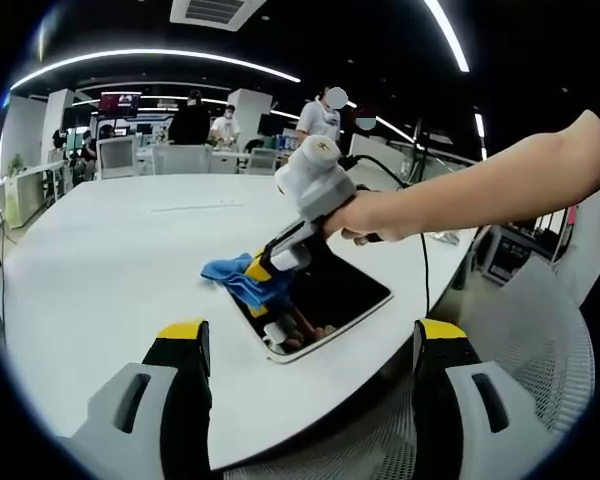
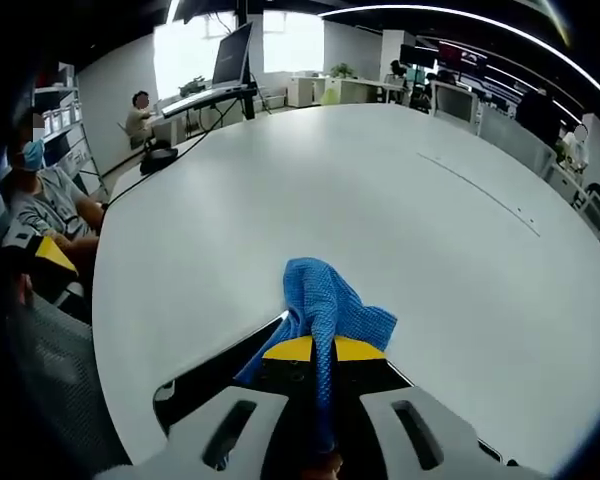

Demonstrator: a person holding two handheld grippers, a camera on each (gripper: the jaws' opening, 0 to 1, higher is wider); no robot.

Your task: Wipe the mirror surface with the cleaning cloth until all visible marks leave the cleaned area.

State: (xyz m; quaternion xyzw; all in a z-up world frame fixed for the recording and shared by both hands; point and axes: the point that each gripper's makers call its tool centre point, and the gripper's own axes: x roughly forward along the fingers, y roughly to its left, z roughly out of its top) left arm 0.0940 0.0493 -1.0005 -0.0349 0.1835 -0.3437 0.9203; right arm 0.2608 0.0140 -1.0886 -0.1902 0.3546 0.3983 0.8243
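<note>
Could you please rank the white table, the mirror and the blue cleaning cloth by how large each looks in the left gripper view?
1. The round white table is by far the largest.
2. The dark rectangular mirror comes next.
3. The crumpled blue cleaning cloth is smallest, though the right gripper covers part of it.

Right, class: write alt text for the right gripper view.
The right gripper is shut on a blue cleaning cloth at the edge of a dark mirror lying flat on a large white table. People sit at the table's far left.
</note>
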